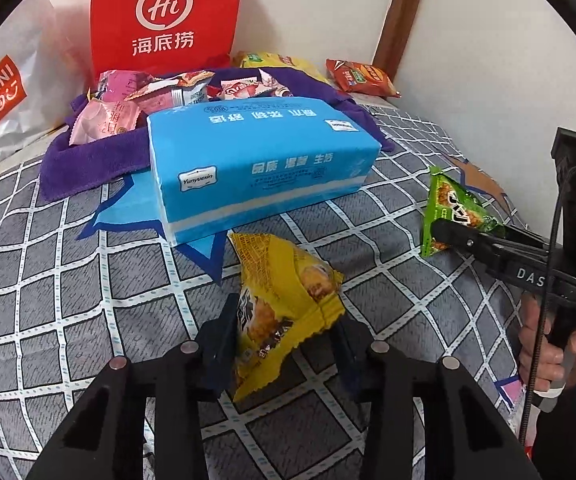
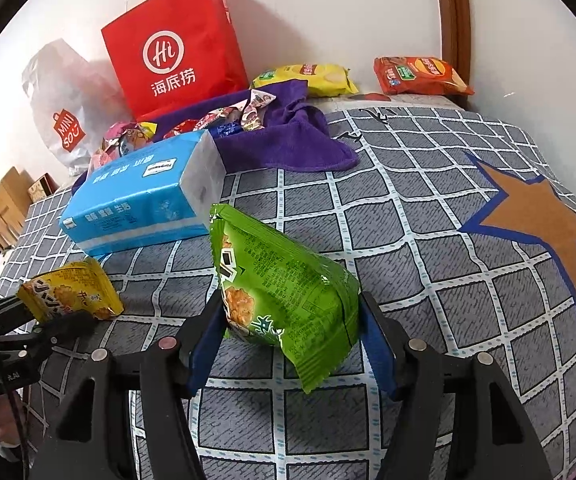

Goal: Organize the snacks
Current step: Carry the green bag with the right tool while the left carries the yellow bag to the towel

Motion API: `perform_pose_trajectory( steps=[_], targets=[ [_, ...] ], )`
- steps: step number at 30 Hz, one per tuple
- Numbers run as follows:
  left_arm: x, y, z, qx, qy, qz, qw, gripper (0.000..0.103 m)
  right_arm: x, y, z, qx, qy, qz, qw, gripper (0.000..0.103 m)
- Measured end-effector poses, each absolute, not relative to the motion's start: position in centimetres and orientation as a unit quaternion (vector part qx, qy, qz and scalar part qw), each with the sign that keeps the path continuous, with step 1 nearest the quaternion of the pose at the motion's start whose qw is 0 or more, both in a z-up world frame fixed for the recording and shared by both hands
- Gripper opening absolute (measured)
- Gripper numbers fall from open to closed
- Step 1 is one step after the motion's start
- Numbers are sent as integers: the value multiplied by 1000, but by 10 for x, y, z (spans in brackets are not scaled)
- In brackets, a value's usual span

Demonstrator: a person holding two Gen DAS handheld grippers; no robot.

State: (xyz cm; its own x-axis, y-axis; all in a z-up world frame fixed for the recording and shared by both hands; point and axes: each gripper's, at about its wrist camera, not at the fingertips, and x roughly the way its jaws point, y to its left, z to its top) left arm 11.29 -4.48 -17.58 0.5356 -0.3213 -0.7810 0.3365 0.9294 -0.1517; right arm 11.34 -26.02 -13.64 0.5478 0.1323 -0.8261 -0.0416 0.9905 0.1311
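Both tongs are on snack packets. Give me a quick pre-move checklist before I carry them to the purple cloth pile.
1. Left tongs around yellow packet: ok.
2. Left pads pressing firmly: cannot tell.
3. Right tongs around green packet: ok.
4. Green packet clear of the bedspread: cannot tell.
5. Blue tissue pack blocks the straight path to the purple cloth: not ok.
6. Room left on the cloth: cannot tell.

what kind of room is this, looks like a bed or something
Probably a bedroom: the snacks lie on a checked star-print bedsheet against a wall, by a wooden bedpost, with shopping bags propped behind.
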Motion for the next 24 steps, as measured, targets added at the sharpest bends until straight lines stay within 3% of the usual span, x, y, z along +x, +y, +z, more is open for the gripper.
perform_pose_trajectory(
  steps=[3,24],
  targets=[
    [109,-41,-170,1,441,-191,877,40,110,-258,-133,37,463,46,884,60],
    [106,-20,-108,-44,424,-173,888,40,106,-220,-59,13,423,75,903,59]
  ],
)
